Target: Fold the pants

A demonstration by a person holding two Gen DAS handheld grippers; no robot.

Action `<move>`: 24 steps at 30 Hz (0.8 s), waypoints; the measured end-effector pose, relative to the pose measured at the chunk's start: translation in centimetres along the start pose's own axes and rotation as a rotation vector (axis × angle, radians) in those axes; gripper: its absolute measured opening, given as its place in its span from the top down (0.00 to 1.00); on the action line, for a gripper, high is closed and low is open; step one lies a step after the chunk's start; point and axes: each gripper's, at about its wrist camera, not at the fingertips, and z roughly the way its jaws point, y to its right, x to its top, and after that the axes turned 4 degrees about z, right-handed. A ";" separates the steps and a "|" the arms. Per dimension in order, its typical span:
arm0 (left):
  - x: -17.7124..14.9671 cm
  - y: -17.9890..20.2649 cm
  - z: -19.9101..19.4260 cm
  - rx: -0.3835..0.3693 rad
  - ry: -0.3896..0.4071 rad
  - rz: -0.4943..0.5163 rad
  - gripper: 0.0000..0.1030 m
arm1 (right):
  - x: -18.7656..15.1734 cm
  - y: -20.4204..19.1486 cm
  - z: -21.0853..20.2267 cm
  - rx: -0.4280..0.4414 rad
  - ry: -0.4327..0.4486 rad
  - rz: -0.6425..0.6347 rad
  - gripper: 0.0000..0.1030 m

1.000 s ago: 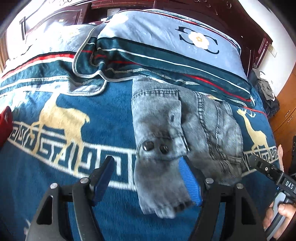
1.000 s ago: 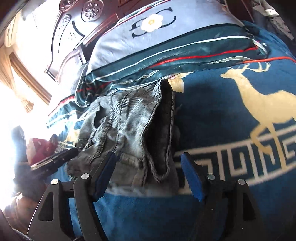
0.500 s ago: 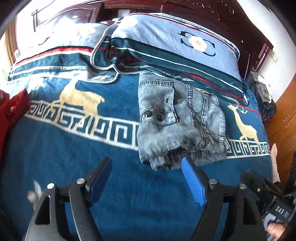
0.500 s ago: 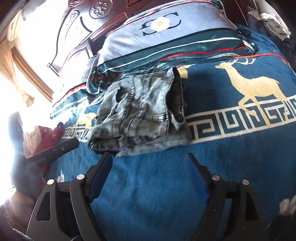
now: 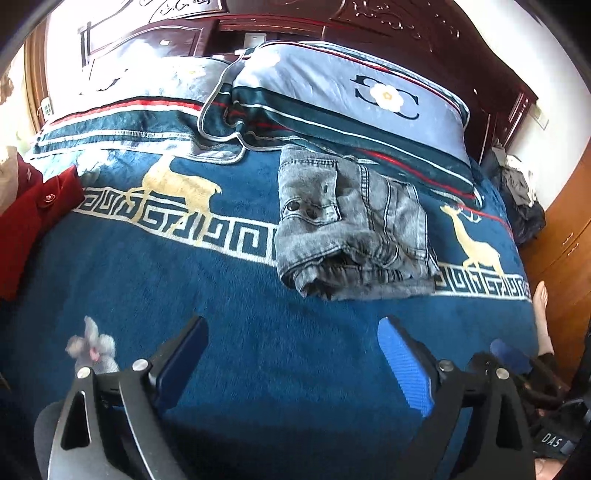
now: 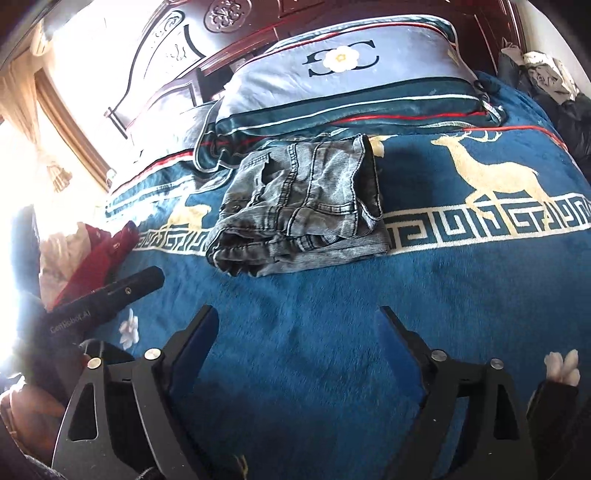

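Note:
Grey denim pants point(image 5: 351, 225) point(image 6: 299, 206) lie folded into a compact bundle on the blue deer-patterned blanket point(image 5: 221, 295), just below the pillows. My left gripper point(image 5: 291, 343) hovers well short of the bundle, its blue-padded jaws still opening with only blanket between them. My right gripper point(image 6: 297, 332) is likewise back from the pants, jaws opening and nothing between them. In the right wrist view the left gripper's black body point(image 6: 107, 295) shows at the left. In the left wrist view part of the right gripper point(image 5: 517, 369) shows at the lower right.
Two blue-grey pillows point(image 5: 351, 92) rest against a dark carved headboard point(image 5: 406, 26). A red garment point(image 5: 33, 221) lies at the bed's left edge. Dark clothes point(image 5: 521, 192) are piled beside a wooden cabinet point(image 5: 565, 236) on the right. Bright window light point(image 6: 22, 166) washes out the left.
Both grippers pulled back and up from the pants, which now lie farther off. Their jaws spread wider. The folded bundle stayed put on the blanket.

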 end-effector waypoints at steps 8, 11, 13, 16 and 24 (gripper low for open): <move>-0.7 0.3 -1.1 -0.005 -0.009 0.016 0.00 | -0.5 -0.5 -1.4 -0.037 0.021 -0.021 0.09; -0.9 0.4 -1.4 -0.007 -0.015 0.025 0.00 | -0.5 -0.5 -1.9 -0.054 0.027 -0.015 0.07; -1.1 0.3 -1.5 0.001 -0.019 0.024 0.00 | -0.5 -0.4 -2.2 -0.069 0.028 -0.014 0.07; -1.2 -0.1 -1.8 0.005 -0.017 0.015 0.00 | -0.5 -0.5 -2.7 -0.079 0.036 -0.014 0.06; -1.3 -0.2 -3.2 0.075 0.044 0.077 0.00 | -0.6 -1.8 -3.4 -0.113 0.041 -0.047 0.05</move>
